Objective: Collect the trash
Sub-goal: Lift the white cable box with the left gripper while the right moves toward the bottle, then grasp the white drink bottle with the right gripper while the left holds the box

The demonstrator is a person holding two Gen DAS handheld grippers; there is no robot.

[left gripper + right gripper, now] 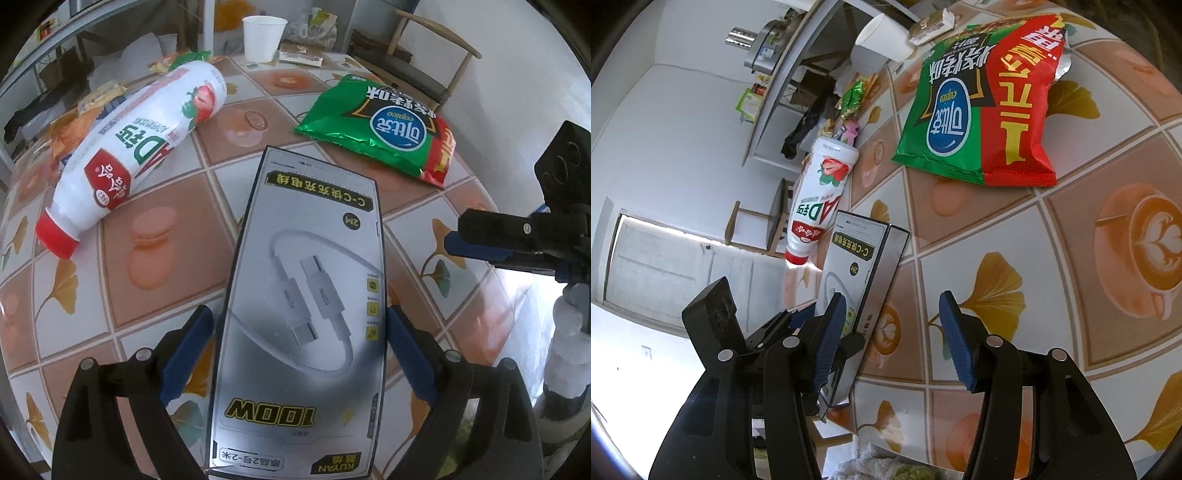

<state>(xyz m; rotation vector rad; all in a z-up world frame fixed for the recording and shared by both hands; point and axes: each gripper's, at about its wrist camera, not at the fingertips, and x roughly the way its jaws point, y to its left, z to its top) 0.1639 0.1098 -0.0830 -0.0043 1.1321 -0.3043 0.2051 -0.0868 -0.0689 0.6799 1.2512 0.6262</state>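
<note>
A grey cable box (306,295) printed with a white charging cable stands between the blue pads (192,339) of my left gripper (301,332), which is shut on its sides just above the table. In the right wrist view the same box (860,266) is at the left with the left gripper (798,332) on it. My right gripper (892,332) hangs open over the tablecloth with nothing between its fingers. A white drink bottle (136,147) with a red cap lies on its side to the left. A green and red snack bag (384,129) lies flat further back.
The table (147,266) has a tile-patterned cloth with leaves and coffee cups. A white paper cup (264,37) and a small carton (301,55) stand at the far edge beside crumpled wrappers (181,61). A wooden chair (424,55) stands behind. The right gripper (480,236) reaches in from the right.
</note>
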